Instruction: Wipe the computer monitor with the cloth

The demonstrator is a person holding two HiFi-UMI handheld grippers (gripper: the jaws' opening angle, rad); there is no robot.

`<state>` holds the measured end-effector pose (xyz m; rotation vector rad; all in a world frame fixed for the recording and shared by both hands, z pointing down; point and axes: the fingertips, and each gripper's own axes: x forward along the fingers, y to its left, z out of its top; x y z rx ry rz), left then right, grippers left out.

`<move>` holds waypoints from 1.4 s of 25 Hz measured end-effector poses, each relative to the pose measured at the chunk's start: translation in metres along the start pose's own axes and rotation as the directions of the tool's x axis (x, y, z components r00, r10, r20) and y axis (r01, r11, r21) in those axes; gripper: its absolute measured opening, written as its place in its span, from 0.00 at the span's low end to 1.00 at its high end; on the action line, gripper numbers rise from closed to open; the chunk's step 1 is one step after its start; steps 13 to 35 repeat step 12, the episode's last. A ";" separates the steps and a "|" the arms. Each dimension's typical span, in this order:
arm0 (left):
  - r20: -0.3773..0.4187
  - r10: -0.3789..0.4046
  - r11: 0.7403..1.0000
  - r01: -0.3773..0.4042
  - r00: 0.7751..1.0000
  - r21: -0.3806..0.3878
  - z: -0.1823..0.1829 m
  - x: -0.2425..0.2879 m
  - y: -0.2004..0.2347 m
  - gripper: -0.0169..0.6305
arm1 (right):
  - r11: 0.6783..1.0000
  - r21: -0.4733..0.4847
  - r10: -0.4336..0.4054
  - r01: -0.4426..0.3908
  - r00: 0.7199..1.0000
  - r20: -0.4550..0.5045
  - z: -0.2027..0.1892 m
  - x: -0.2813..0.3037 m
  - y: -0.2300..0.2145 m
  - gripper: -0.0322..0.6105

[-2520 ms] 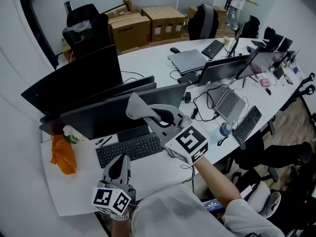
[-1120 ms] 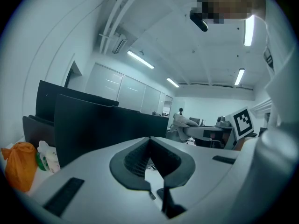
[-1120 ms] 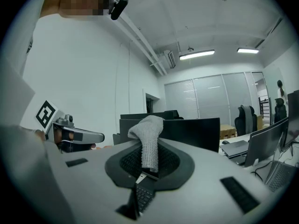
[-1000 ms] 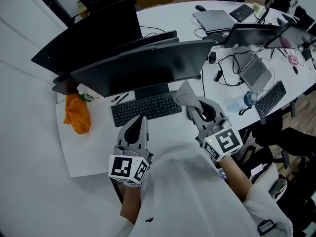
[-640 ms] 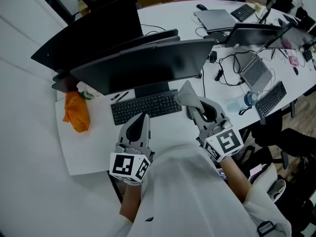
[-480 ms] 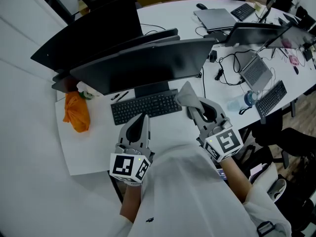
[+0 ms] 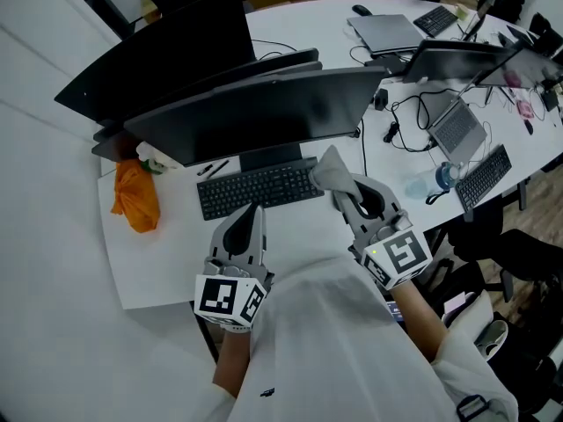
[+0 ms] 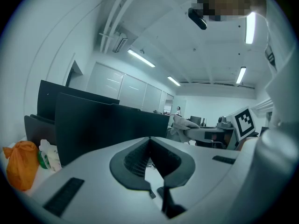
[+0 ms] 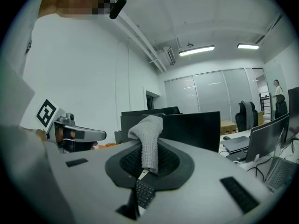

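The wide dark computer monitor (image 7: pixel 255 112) stands at the middle of the white desk, its screen towards me. A grey cloth (image 7: pixel 328 169) sticks out of my right gripper (image 7: pixel 339 188), which is shut on it just right of the black keyboard (image 7: pixel 255 189), below the monitor's right end. In the right gripper view the cloth (image 9: pixel 148 141) droops over the closed jaws, with the monitor (image 9: pixel 189 127) behind. My left gripper (image 7: pixel 250 211) is shut and empty, low in front of the keyboard. The left gripper view shows its jaws pressed together, facing the monitor (image 8: pixel 107 125).
An orange bag (image 7: pixel 134 199) and a small bottle lie at the desk's left end. A second monitor (image 7: pixel 158 51) stands behind the first. Laptops, keyboards, cables and a water bottle (image 7: pixel 437 179) crowd the desk to the right. Office chairs stand at the right.
The right gripper has come down with the cloth from the monitor's top right edge to the desk beside the keyboard. Over the last second both grippers have hardly moved.
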<state>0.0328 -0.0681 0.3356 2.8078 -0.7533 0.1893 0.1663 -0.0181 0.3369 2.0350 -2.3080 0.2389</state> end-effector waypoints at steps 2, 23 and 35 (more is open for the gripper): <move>-0.004 0.001 1.000 -0.001 1.000 0.002 -0.001 0.000 0.000 0.06 | 1.000 0.000 0.000 0.000 1.000 -0.001 -0.001 0.000 0.000 0.10; -0.005 0.005 1.000 -0.005 1.000 0.004 0.002 0.005 -0.004 0.06 | 1.000 0.008 0.011 -0.011 1.000 -0.005 -0.001 -0.002 -0.003 0.10; -0.005 0.005 1.000 -0.005 1.000 0.004 0.002 0.005 -0.004 0.06 | 1.000 0.008 0.011 -0.011 1.000 -0.005 -0.001 -0.002 -0.003 0.10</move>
